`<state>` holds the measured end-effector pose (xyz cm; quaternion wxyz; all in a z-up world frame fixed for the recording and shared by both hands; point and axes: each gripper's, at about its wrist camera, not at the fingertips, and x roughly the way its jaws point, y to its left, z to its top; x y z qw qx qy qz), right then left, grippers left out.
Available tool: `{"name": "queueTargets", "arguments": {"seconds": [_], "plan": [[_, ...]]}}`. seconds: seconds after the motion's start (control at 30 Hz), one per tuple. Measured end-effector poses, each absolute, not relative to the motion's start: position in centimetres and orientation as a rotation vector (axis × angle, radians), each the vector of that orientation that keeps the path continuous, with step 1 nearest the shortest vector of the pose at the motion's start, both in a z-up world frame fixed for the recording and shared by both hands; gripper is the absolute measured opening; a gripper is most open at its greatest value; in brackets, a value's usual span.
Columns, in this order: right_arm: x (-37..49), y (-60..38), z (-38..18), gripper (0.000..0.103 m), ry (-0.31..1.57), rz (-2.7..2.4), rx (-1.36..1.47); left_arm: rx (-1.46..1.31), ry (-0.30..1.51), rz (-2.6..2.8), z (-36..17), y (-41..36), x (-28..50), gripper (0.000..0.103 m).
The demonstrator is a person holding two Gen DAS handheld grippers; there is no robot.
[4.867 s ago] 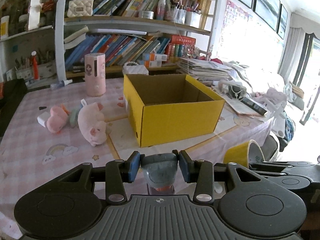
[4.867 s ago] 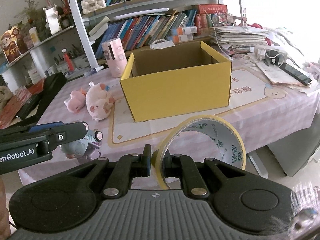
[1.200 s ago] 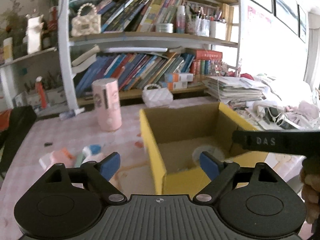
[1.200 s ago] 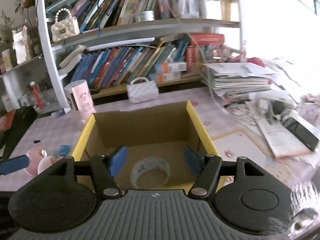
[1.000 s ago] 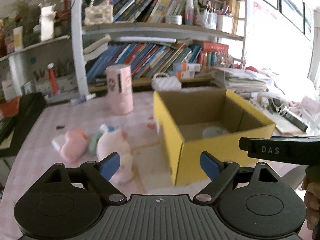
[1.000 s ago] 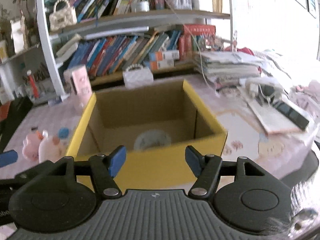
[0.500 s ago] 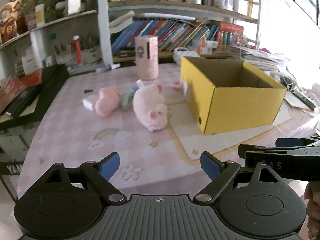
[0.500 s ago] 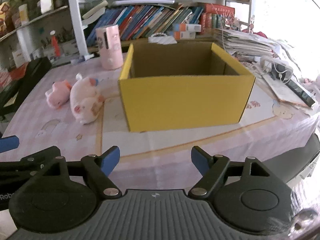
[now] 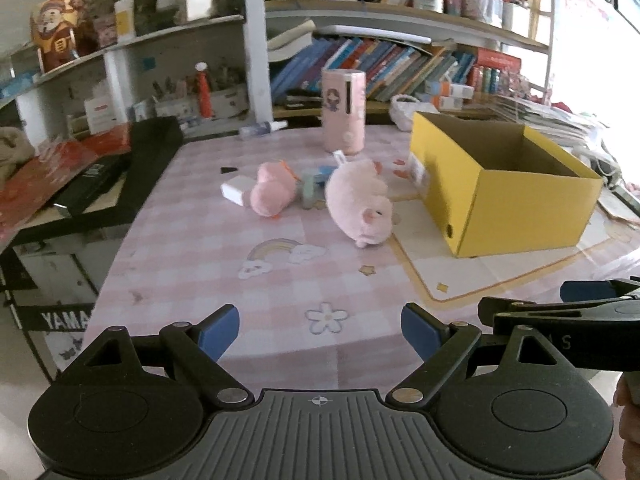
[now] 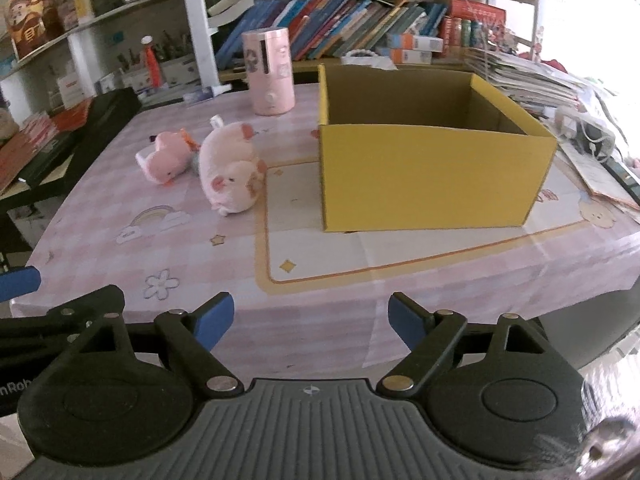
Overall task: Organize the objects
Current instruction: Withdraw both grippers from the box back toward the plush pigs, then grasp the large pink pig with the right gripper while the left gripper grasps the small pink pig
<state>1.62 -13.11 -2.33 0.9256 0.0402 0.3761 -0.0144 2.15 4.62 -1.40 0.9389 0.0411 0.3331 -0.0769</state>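
Note:
An open yellow cardboard box [image 9: 516,200] [image 10: 432,176] stands on the pink checked table [image 9: 280,280] [image 10: 192,240]; its inside floor is hidden from here. A large pink plush pig [image 9: 360,204] [image 10: 230,168] lies left of the box. A smaller pink plush [image 9: 270,194] [image 10: 166,158] and a small blue-green toy [image 9: 310,192] lie beside it. My left gripper [image 9: 320,332] is open and empty above the table's near edge. My right gripper [image 10: 310,320] is open and empty, level with the near edge, in front of the box.
A pink cylinder [image 9: 344,112] [image 10: 270,76] stands at the back of the table. A white block [image 9: 236,192] lies by the small plush. A bookshelf [image 10: 360,20] runs behind. Black cases [image 9: 112,168] sit left. Papers and cables [image 10: 592,152] lie right of the box.
Both grippers let go of their objects into the box, opened, and pulled back from over the box to the table's near edge. The tape roll is now out of sight.

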Motion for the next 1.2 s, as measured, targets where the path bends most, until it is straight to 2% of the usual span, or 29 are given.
{"name": "queueTargets", "arguments": {"seconds": [0.1, 0.77, 0.87, 0.93, 0.97, 1.2], "plan": [[1.9, -12.4, -2.2, 0.085, 0.771, -0.013, 0.068, 0.074, 0.671, -0.136, -1.2, 5.5, 2.2, 0.095], [4.2, -8.6, -2.4, 0.082, 0.779, 0.072, 0.006, 0.004, 0.688, -0.069, -1.7, 9.0, 3.6, 0.095], [5.1, -8.4, -2.6, 0.071, 0.785, 0.086, 0.001, -0.001, 0.690, -0.061, -1.8, 9.1, 4.5, 0.095], [5.9, -8.3, -2.7, 0.059, 0.784, 0.101, -0.002, 0.003, 0.687, -0.052, -1.9, 9.2, 5.2, 0.095], [6.3, -8.2, -2.8, 0.056, 0.783, 0.108, -0.002, 0.002, 0.684, -0.046, -1.8, 9.2, 5.5, 0.095], [9.9, -7.7, -2.6, 0.054, 0.754, 0.143, -0.038, -0.033, 0.690, -0.024, -2.1, 9.5, 8.9, 0.095]]}}
